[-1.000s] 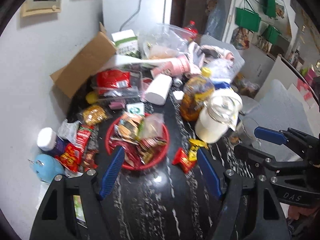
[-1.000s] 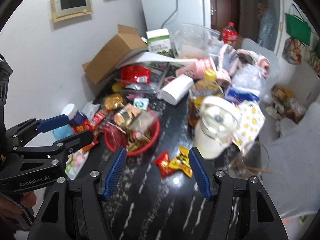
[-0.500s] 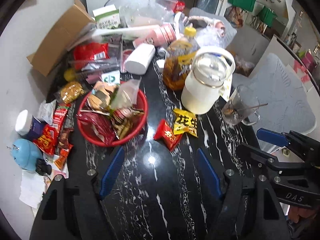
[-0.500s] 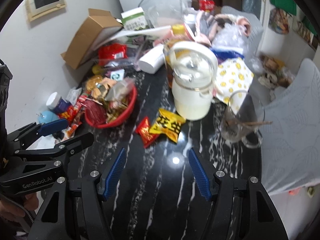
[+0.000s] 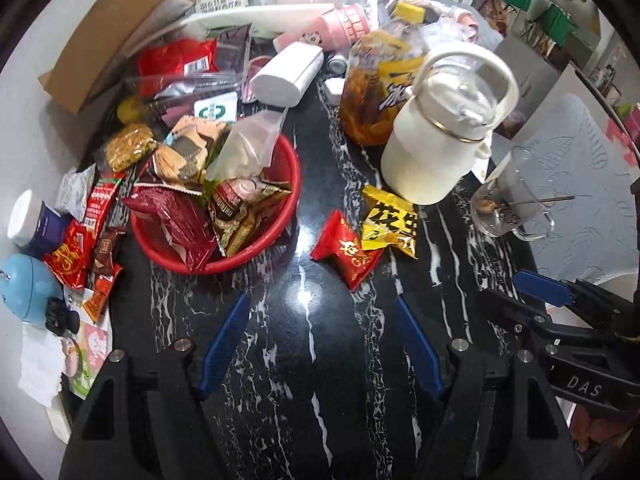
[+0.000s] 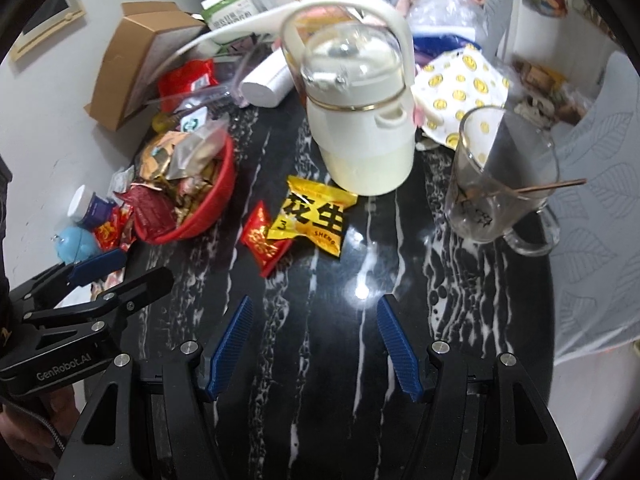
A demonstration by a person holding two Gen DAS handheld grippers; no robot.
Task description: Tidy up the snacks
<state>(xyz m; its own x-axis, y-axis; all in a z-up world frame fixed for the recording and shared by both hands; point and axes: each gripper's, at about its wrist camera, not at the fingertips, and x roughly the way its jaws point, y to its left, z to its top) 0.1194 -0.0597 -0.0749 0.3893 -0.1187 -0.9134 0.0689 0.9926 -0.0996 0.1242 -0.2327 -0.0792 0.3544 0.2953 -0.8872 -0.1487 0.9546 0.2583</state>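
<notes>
Both hand-held tools are in the approach step of tidying the snacks: neither has taken anything. The left gripper [image 5: 320,344], at the bottom of the left wrist view, has its blue pads spread apart with only bare tabletop between them. The right gripper [image 6: 314,344], at the bottom of the right wrist view, is likewise parted and empty.

The loose items are the small red foil snack packet [image 5: 348,250] and the yellow peanut packet with black characters [image 5: 390,220]. They lie touching, the yellow one overlapping the red one's upper right corner, in the middle of the left wrist view on the black marble-patterned table [image 5: 312,380]. The round red plastic basket [image 5: 280,236], heaped with wrapped snacks, sits just to their left, apart from them.

The likely next move is to bring one tool over a packet, close on its crimped edge and carry it into the basket. The flat foil lies flush on the glossy top, so the pads would need a raised corner to pinch.

Room is good in the lower half of both views, where the table is bare. Above the packets it tightens: the cream-white kettle with a clear lid and hoop handle [image 5: 436,148] stands just beside the yellow packet, and the clear glass mug with a stick across it [image 6: 500,184] stands near the table's right edge. The basket's left side is crowded with more wrappers and a white-capped bottle [image 5: 32,220].
</notes>
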